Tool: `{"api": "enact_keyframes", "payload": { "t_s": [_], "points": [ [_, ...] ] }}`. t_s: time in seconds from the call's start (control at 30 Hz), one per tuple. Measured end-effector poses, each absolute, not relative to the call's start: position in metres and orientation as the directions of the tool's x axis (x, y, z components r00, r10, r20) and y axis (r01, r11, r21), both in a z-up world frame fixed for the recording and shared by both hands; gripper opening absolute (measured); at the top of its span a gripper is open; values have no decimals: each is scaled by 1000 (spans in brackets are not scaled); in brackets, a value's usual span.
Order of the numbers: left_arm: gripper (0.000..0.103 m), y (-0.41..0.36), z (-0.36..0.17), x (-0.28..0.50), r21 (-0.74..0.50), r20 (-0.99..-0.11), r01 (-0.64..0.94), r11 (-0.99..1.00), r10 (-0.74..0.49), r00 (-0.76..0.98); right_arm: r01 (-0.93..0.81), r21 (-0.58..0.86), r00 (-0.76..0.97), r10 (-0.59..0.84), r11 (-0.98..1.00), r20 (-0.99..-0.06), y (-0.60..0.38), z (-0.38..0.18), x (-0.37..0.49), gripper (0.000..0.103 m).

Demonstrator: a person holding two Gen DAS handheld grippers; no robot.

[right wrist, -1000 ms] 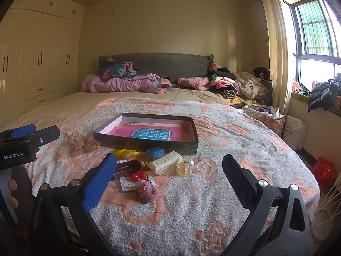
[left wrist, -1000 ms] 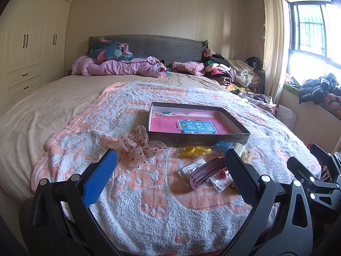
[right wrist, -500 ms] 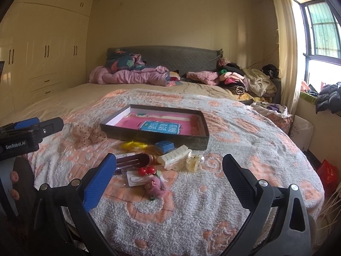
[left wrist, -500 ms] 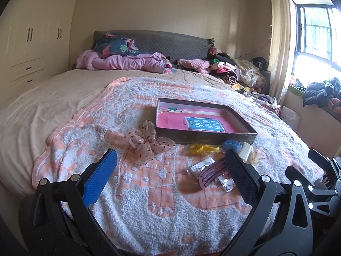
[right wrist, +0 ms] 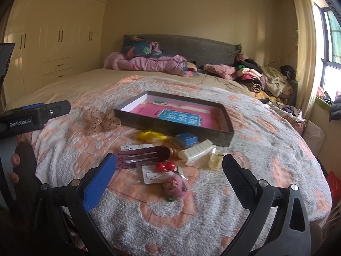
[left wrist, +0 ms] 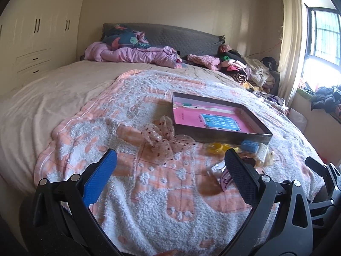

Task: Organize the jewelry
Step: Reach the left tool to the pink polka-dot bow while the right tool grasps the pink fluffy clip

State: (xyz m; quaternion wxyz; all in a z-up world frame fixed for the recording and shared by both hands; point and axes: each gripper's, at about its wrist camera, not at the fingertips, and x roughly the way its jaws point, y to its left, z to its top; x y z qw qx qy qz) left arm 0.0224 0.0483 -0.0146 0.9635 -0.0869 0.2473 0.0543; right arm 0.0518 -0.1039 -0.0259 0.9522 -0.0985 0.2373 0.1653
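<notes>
A dark shallow box (right wrist: 226, 137) with a pink lining lies on the bed's blanket; its front wall also shows in the left wrist view (left wrist: 213, 135). Before it lie hair things: a dotted mesh bow (left wrist: 164, 138), a yellow clip (right wrist: 150, 135), a blue box (right wrist: 186, 138), a maroon hair clip (right wrist: 142, 156), a white claw clip (right wrist: 197, 152), red cherries on a card (right wrist: 165, 166) and a pink flower tie (right wrist: 175, 186). My left gripper (left wrist: 170, 176) hangs open just short of the bow. My right gripper (right wrist: 169, 180) is open above the cherries and flower tie.
The pink-and-white blanket (left wrist: 149, 202) covers the bed's near half. Folded quilts (left wrist: 132, 54) and a heap of clothes (left wrist: 247, 70) lie by the grey headboard. Wardrobes (right wrist: 53, 42) line the left wall. A window (left wrist: 324, 40) is at the right.
Both grippers have moved forward and turned left, so the box and the accessories look larger. Both stay open and nothing has been picked up.
</notes>
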Motion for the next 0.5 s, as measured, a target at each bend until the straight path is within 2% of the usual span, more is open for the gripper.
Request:
{"api": "enact_keyframes", "payload": {
  "t_s": [0.2, 0.27, 0.4, 0.5],
  "points": [
    [92, 63, -30, 43, -137, -534, -165, 977, 67, 843, -374, -111, 799, 259, 921, -542, -97, -46, 72, 94],
    [92, 70, -35, 51, -136, -549, -169, 976, 68, 833, -371, -109, 785, 250, 922, -567, -97, -53, 78, 85],
    [92, 79, -45, 68, -126, -575, -166, 978, 64, 815, -360, -97, 766, 235, 928, -599, -101, -65, 87, 83],
    [92, 84, -52, 84, -119, -596, -165, 979, 63, 800, -353, -83, 749, 228, 932, -623, -105, -72, 95, 77]
  ]
}}
